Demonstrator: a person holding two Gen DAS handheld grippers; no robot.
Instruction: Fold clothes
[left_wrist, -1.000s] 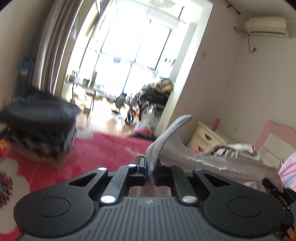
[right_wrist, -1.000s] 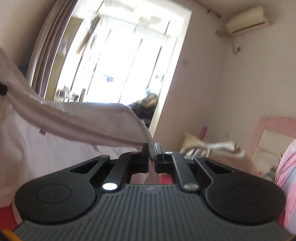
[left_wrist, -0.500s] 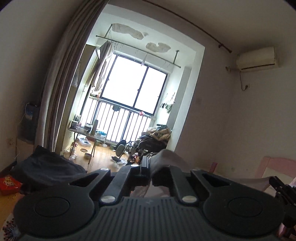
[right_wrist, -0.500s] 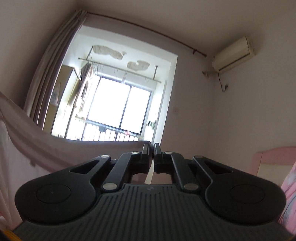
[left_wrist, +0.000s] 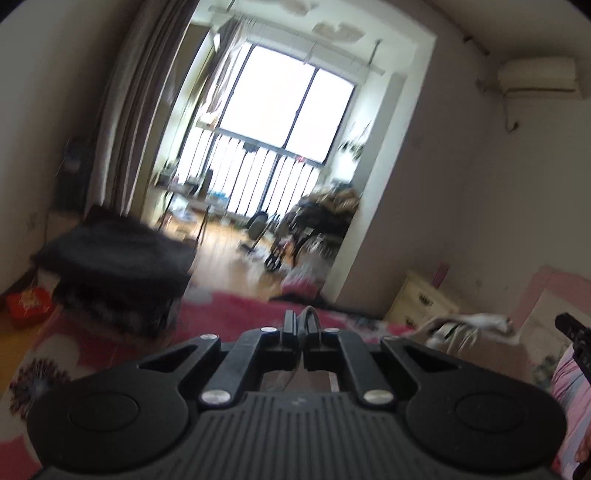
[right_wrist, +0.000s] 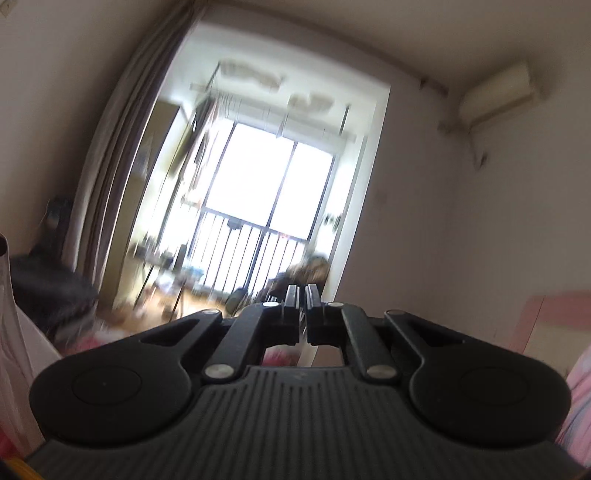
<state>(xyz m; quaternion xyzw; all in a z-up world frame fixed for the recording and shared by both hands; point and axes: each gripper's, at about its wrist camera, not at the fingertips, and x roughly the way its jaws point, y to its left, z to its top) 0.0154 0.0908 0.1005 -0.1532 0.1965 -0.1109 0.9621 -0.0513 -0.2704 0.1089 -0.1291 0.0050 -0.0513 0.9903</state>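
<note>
1. One bed (left_wrist: 229, 314) with a red floral cover, the carrier of everything below; I see its far edge in the left wrist view.
2. One barred window (left_wrist: 288, 110), bright, beyond the bed's far edge.
3. One stack of dark folded clothes (left_wrist: 110, 258), at the bed's far left corner. It is blurred.
4. One pale garment (right_wrist: 14, 332), the piece being folded, hanging as a sheet down the left edge of the right wrist view, above the bed. A thin fold of it arches up between the left fingertips.
5. One heap of crumpled beige clothing (left_wrist: 454, 332), near the bed's far right corner, just beside a cream nightstand (left_wrist: 421, 302).
6. One left gripper (left_wrist: 301, 325), jaws pressed nearly together, pinching that thin fold.
7. One right gripper (right_wrist: 303, 299), jaws drawn to a narrow slit and raised toward the window; I cannot tell whether any cloth sits between them.
</note>
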